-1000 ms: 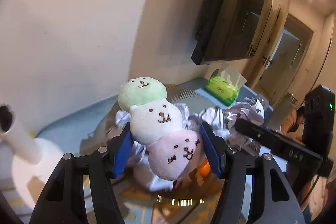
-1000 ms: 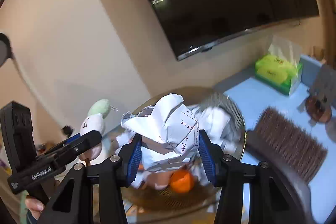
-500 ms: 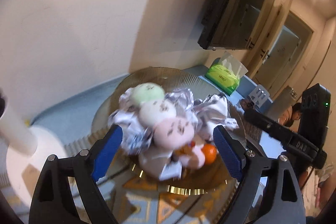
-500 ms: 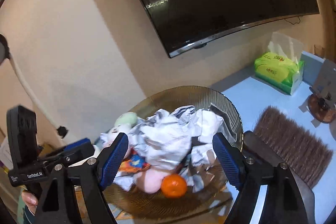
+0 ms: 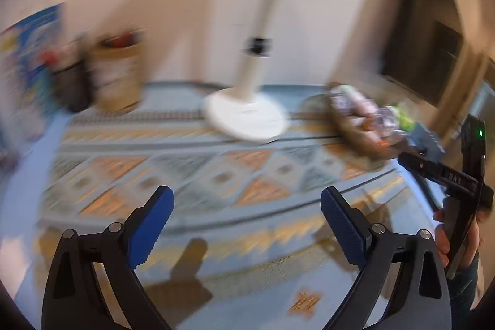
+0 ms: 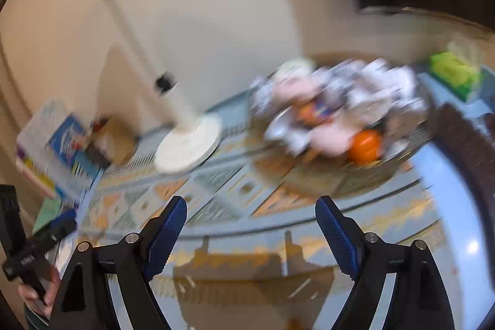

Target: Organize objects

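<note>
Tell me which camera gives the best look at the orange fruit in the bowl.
The right wrist view. There the orange fruit shows as a large round shape at the near rim of the bowl, blurred but unmistakable. The left wrist view shows the bowl far off at the right, and the fruit only as a tiny orange speck.

Pretty blurry all over. Left gripper (image 5: 246, 215) up front, blue pads (image 5: 151, 225) spread wide, nothing between them. Below it, a patterned mat (image 5: 216, 175) in orange, grey and blue diamonds. White lamp base (image 5: 244, 115) on the far side of the mat, stem going up out of frame. Bowl (image 5: 355, 132) of smeared stuff to its right, can't tell what's in it. Right gripper (image 5: 445, 175) at the right edge, green light on, hand (image 5: 445, 240) wrapped around the handle. Dark TV (image 5: 427, 30) on the wall, blurred basket (image 5: 116, 79) off left.
</note>
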`<state>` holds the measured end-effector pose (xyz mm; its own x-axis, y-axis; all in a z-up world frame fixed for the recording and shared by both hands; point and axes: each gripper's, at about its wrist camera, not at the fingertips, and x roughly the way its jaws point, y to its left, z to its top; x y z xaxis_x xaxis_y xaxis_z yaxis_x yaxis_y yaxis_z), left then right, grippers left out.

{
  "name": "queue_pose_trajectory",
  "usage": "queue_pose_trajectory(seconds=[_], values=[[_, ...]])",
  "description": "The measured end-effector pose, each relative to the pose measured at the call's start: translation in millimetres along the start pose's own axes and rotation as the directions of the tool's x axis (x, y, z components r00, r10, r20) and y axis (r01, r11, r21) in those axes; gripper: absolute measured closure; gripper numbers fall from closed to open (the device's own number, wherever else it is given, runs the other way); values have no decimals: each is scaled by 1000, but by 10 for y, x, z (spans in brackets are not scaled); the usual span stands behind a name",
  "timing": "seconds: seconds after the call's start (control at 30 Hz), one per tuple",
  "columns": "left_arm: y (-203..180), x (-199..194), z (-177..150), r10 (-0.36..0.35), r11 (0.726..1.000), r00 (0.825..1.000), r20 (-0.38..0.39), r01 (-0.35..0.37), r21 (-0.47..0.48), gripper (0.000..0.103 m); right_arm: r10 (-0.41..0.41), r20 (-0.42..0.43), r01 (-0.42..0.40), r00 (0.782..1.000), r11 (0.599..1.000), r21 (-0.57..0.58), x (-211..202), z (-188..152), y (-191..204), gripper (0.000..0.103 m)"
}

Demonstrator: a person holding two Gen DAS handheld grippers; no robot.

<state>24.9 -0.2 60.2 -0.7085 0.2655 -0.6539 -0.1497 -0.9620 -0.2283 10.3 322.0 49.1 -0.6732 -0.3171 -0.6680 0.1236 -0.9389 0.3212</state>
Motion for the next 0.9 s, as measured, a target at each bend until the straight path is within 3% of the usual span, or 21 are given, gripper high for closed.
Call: queue_pose_trajectory(seconds=[0.1,0.2,0.33,0.43,0.53,0.67,0.73,0.8,0.83,0.87,0.9], values=[[339,-309,-57,109,994,994,-16,-109,-12,2,18,-79,-22,997,999,-40,225,-204,284,19],[555,-496,-145,118,993,991,-60,-119,-17,1,-53,-144,35,988,992,-124,489,-386,539,18],[668,-517,-283,173,985,984,-47,-174,-14,1,-133,-123,108,983,975,-192,685,-597,700,18],[754,-371,-323,232,968,973,-19,-233,-90,1,-163,-117,141,980,975,-174,759,-659,674,18],[697,-31,-340,295,943,954,-54,-299,-143,1,-187,-86,174,979,974,-143,712,-631,596,17],[539,439,-345,299,939,945,-134,-316,-136,1,-217,-102,214,971,976,-37,709,-578,371,14],[466,569,-360,322,935,938,-127,-336,-115,1,-216,-96,216,972,976,-11,702,-561,325,13],[459,672,-388,369,917,919,-138,-384,-104,1,-237,-109,234,965,971,-43,744,-563,375,12],[491,760,-415,382,908,905,-186,-405,-104,0,-251,-115,245,961,967,-66,764,-569,412,10],[481,764,-403,392,907,902,-179,-412,-89,1,-260,-122,250,958,963,-97,782,-577,459,9],[485,759,-401,370,916,913,-172,-389,-94,1,-263,-126,249,957,961,-117,801,-584,494,9]])
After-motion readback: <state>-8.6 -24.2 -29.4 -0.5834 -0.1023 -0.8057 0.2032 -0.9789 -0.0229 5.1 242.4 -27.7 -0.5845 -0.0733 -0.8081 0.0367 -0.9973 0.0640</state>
